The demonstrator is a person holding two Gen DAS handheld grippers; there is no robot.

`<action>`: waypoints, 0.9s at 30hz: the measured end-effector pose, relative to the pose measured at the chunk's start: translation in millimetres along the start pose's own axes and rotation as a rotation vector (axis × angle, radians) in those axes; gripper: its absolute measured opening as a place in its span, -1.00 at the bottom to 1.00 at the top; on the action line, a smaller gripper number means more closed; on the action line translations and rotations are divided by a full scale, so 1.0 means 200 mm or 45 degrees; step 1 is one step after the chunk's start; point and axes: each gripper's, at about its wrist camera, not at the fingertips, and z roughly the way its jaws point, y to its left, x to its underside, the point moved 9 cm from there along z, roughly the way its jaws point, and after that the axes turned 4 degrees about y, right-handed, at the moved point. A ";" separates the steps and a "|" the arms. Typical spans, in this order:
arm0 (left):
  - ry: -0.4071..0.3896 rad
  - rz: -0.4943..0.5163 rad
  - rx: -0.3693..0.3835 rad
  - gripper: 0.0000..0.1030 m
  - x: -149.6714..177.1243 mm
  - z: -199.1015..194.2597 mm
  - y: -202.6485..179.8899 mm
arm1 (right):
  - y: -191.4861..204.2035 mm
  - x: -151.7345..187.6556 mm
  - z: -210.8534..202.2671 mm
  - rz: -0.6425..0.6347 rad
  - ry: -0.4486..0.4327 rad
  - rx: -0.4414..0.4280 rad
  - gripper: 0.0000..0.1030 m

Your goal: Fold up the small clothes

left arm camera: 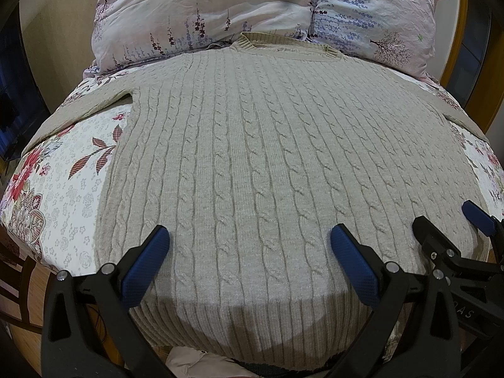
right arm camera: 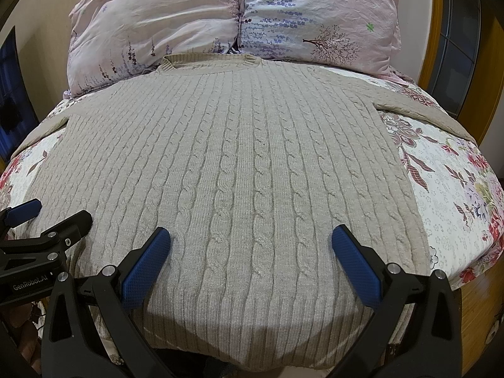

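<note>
Grey cable-knit sweater (left arm camera: 252, 163) lying flat on floral bedsheet (left arm camera: 72, 170), collar far by pillows (left arm camera: 220, 15), ribbed hem hanging over near edge. Left gripper (left arm camera: 249, 261) hovering over near hem, jaws spread wide, gripping nothing. Right gripper (right arm camera: 250, 261) hovering just beside it, likewise wide, gripping nothing.

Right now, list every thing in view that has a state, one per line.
sweater: spread flat on the bed, unfolded, collar toward the pillows
sleeves: stretched out to both sides
left gripper: open, above the hem, holding nothing
right gripper: open, above the hem, holding nothing
pillows: propped at the head of the bed
</note>
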 end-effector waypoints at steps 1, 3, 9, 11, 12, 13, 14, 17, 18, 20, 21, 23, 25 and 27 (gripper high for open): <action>0.000 0.000 0.000 0.97 0.00 0.00 0.00 | 0.00 0.00 0.00 0.000 0.000 0.000 0.97; 0.000 0.000 0.000 0.97 0.00 0.00 0.00 | 0.00 0.00 0.00 0.000 0.000 0.000 0.97; 0.000 0.000 0.000 0.97 0.00 0.00 0.00 | 0.00 0.00 0.00 -0.001 -0.001 -0.001 0.97; 0.000 0.000 0.000 0.97 0.00 0.00 0.00 | 0.00 0.00 0.00 -0.005 -0.001 -0.003 0.97; 0.000 0.000 0.000 0.97 0.00 0.00 0.00 | 0.00 0.00 0.00 -0.008 0.000 -0.005 0.97; 0.000 0.000 0.000 0.97 0.00 0.00 0.00 | 0.00 0.00 0.00 -0.010 0.000 -0.007 0.97; 0.000 0.000 0.000 0.97 0.00 0.00 0.00 | 0.00 -0.01 0.01 -0.012 -0.001 -0.009 0.97; 0.002 0.001 0.001 0.97 0.00 0.00 0.00 | 0.00 -0.02 0.00 -0.019 -0.009 -0.015 0.97; 0.003 0.001 0.001 0.97 0.00 0.00 0.00 | -0.01 -0.02 0.00 -0.021 -0.010 -0.017 0.97; 0.008 0.005 0.003 0.97 0.00 0.00 0.00 | 0.01 -0.02 0.00 -0.034 -0.016 -0.026 0.97; 0.011 0.006 0.004 0.97 0.00 0.00 0.00 | 0.00 -0.01 0.00 -0.037 -0.020 -0.032 0.97; 0.018 0.012 0.007 0.97 0.00 0.00 0.00 | 0.01 -0.02 0.00 -0.053 -0.031 -0.046 0.97; 0.024 0.014 0.008 0.97 -0.01 0.00 -0.01 | 0.01 -0.02 0.00 -0.069 -0.043 -0.061 0.97; 0.033 0.018 0.010 0.97 -0.01 0.01 -0.01 | 0.01 -0.02 0.00 -0.089 -0.051 -0.078 0.97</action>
